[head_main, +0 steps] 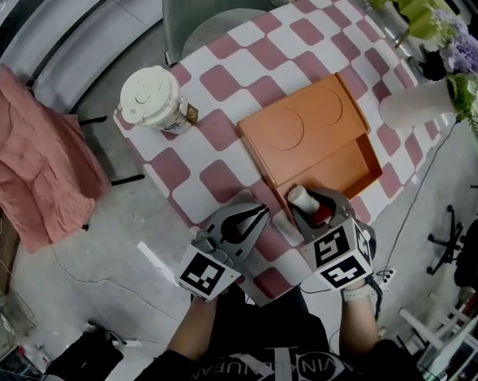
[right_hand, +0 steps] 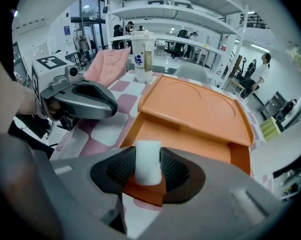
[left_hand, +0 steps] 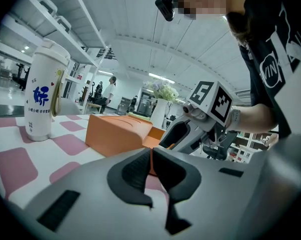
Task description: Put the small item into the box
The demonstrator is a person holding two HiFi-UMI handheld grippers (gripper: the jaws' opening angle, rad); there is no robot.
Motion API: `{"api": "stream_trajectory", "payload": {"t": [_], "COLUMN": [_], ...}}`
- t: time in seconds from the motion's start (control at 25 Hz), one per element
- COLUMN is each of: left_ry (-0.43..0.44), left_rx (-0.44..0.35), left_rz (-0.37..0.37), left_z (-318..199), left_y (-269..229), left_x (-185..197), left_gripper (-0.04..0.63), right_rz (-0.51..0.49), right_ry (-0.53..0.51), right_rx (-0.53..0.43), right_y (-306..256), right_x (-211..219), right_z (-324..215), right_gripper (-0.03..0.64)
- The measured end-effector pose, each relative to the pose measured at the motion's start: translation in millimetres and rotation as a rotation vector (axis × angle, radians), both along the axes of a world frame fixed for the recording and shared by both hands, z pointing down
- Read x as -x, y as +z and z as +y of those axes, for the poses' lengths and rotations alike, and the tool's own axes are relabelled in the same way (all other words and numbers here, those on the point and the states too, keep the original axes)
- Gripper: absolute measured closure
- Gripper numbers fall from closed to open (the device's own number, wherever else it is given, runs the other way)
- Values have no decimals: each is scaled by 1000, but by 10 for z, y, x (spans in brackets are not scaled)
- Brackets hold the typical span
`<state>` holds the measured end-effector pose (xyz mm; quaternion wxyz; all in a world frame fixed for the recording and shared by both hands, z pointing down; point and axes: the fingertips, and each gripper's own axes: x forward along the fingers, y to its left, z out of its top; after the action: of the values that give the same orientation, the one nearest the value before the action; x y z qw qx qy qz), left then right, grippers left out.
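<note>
An orange box [head_main: 302,125] lies on the checkered table [head_main: 223,62], its lid [right_hand: 195,101] slid back so that an open compartment [right_hand: 185,139] shows at the near end. My right gripper [right_hand: 148,166] is shut on the small item [right_hand: 148,161], a white stubby block, and holds it just above the near edge of that compartment. From the head view the small item [head_main: 301,197] sits in the right gripper [head_main: 306,205] at the box's near corner. My left gripper [head_main: 255,215] hovers just left of it, shut with nothing between its pads [left_hand: 135,171].
A tall white lidded cup [head_main: 153,100] stands on the table's left side, and the same cup [left_hand: 43,96] appears far left in the left gripper view. A white vase with purple flowers [head_main: 425,94] stands at the right edge. A pink cloth [head_main: 28,161] hangs beside the table.
</note>
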<state>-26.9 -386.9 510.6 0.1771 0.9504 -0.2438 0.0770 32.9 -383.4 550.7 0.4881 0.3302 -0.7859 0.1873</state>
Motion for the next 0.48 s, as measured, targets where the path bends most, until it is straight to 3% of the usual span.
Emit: {"api": "stream_trajectory", "payload": {"t": [0.48], "left_ry": [-15], "left_rx": [6], "left_rz": [12], "left_z": [14], "left_y": [22], "left_x": [48], "left_gripper": [575], "right_rz": [50], "right_ry": [-24], "right_rx": [8], "right_y": [91], "right_x": [-21], "right_z": [27], "right_gripper": [457]}}
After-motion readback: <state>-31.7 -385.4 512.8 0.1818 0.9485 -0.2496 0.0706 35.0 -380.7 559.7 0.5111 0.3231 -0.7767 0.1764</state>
